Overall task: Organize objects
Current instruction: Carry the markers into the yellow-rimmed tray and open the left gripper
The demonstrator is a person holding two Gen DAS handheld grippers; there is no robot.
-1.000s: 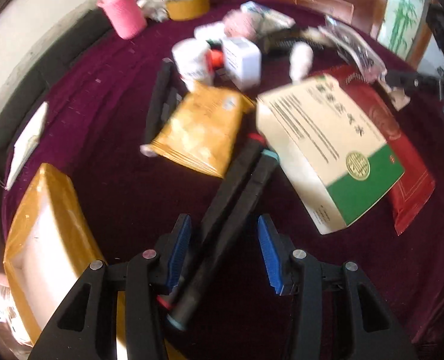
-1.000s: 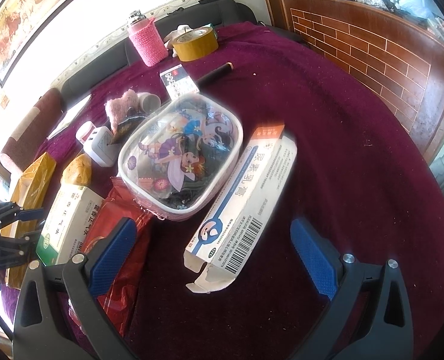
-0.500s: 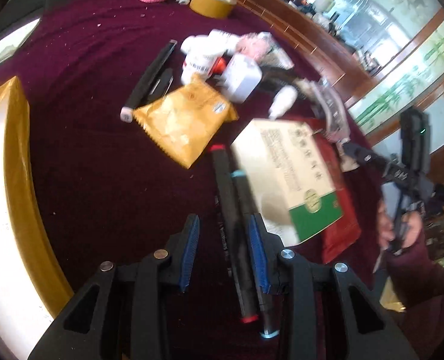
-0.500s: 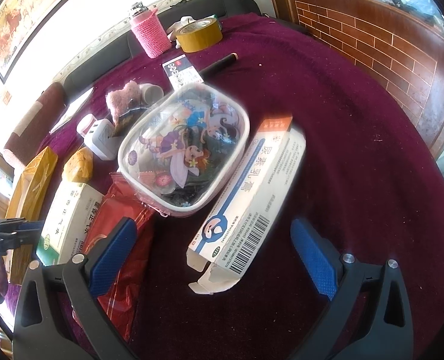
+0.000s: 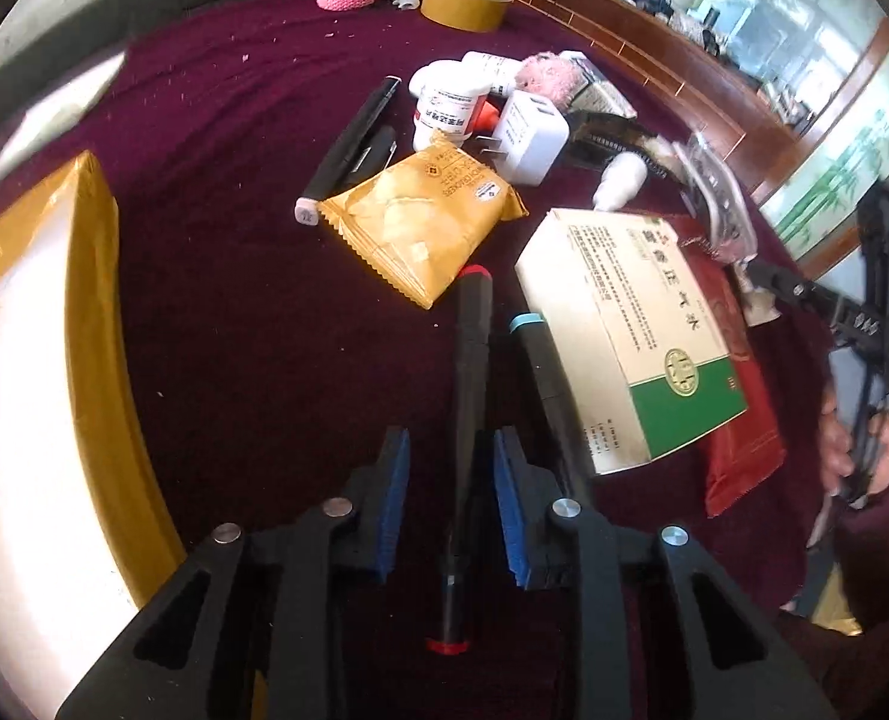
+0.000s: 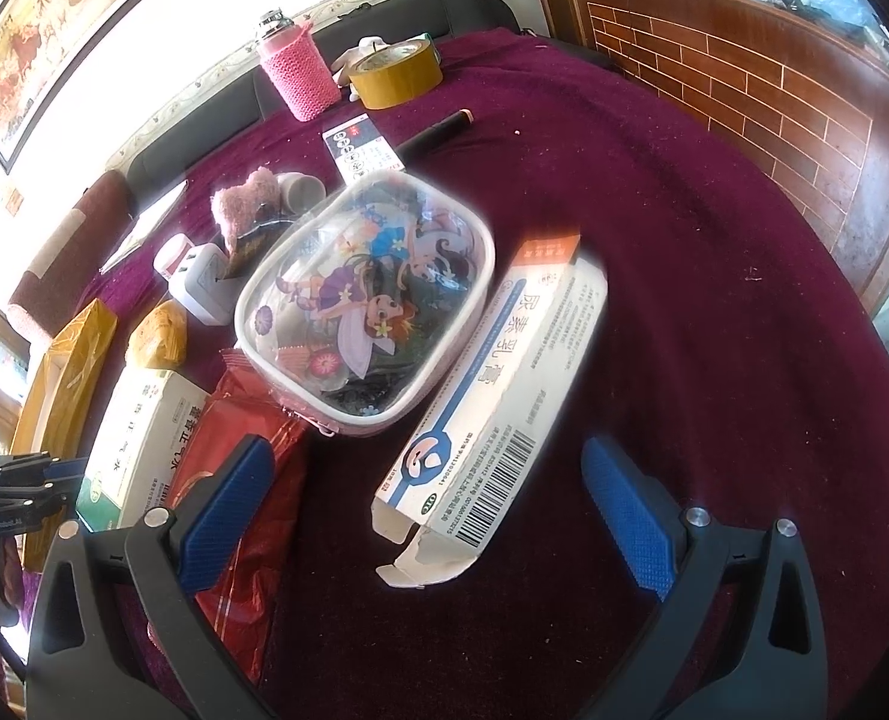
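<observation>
In the left wrist view my left gripper (image 5: 451,498) points down at the purple cloth, its jaws closing. A black marker with red caps (image 5: 468,372) lies between the blue pads (image 5: 396,498), and a thin gap still shows on each side of it. A second black marker with a blue cap (image 5: 543,372) lies just outside the right finger, against a green-and-white box (image 5: 636,324). My right gripper (image 6: 426,462) hangs wide open over a white-and-blue carton (image 6: 504,396) with an open flap, next to a clear cartoon pouch (image 6: 366,300).
A yellow snack packet (image 5: 420,222), a white charger (image 5: 531,138), a pill bottle (image 5: 444,105) and another marker (image 5: 348,150) crowd the far side. A yellow-edged box (image 5: 36,360) lies at left. A red packet (image 6: 246,462), tape roll (image 6: 396,75) and pink-sleeved bottle (image 6: 297,69) also stand here.
My left gripper rolled and shifted, and its jaws narrowed. Only the red-capped marker now lies between them; the blue-capped one is outside. The right gripper has not moved.
</observation>
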